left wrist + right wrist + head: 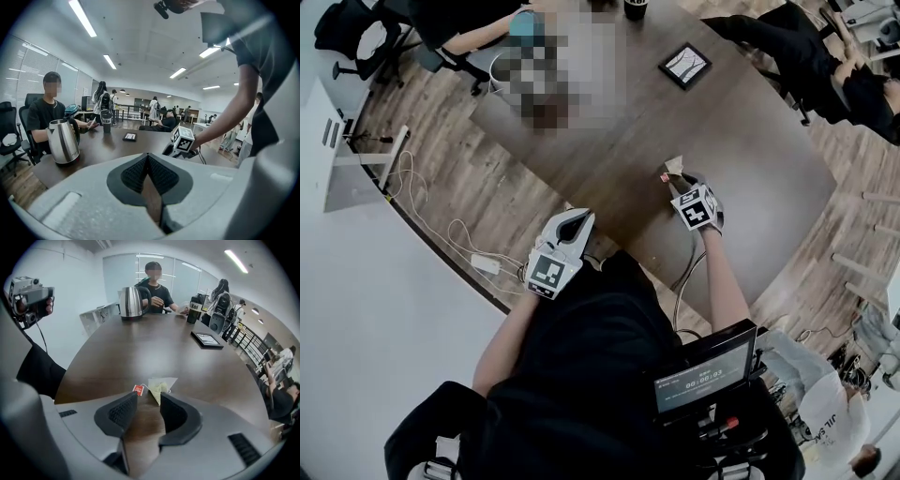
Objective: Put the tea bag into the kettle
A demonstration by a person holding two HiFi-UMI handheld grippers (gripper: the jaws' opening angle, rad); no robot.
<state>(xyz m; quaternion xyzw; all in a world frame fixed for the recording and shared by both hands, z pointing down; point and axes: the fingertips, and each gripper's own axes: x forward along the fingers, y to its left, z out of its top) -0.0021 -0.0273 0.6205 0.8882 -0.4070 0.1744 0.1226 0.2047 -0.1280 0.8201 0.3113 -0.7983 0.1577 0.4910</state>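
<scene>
The right hand-held gripper (147, 399) has its jaws apart and clamps nothing. The tea bag (161, 385) lies flat on the desk (140, 348) at the jaw tips, low in the centre of the right gripper view. One corner of it reaches in beside the right-hand pad, and its red tag (138, 389) sits just ahead of the left-hand pad. The bag is close to the desk's near edge.

From there a long stretch of bare dark wood runs up the frame to the kettle (131, 302), which stands near the far rim at upper centre-left. A dark cup (194, 309) and a flat black-framed square (206, 339) sit toward the upper right, well clear of that path.

The left hand-held gripper (147, 157) has its jaws together on nothing. In the head view it is held low and left of centre, beside the desk's near edge.
</scene>
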